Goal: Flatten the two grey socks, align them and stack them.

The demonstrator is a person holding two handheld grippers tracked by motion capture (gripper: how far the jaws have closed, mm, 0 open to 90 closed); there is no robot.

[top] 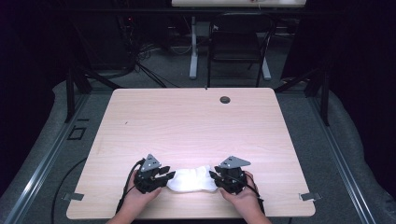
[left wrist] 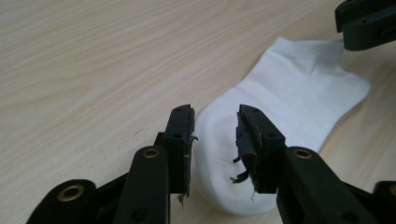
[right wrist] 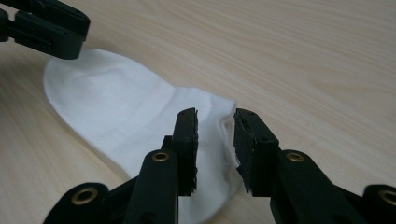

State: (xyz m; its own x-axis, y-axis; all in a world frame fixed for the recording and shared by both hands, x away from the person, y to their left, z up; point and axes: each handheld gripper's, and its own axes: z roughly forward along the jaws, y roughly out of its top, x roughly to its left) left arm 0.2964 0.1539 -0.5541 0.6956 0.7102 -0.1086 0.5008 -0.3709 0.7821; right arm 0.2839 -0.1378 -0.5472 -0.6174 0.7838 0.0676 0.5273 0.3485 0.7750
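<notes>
sock (top: 192, 179) lies flat on the table (top: 187, 121), not yet lifted; left gripper (left wrist: 215, 140) and right gripper (right wrist: 215, 140) straddle its ends, jaws spread, nothing pinched

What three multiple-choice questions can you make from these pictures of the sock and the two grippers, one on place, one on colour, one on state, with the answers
1. Where does the sock lie on the wooden table?
A. near the person's edge
B. at the far edge beside the round hole
C. at the table's left edge

2. What colour is the sock?
A. grey
B. white
C. black

3. How do the jaws of the left gripper stand?
A. clamped shut on the sock
C. apart, with the sock's rounded end in the gap
B. shut on bare wood

Answers:
1 A, the high view shows it close to the near edge, between the left gripper and the right gripper.
2 B, it is white in all three views.
3 C, the left gripper view shows a clear gap between the pads.
</notes>
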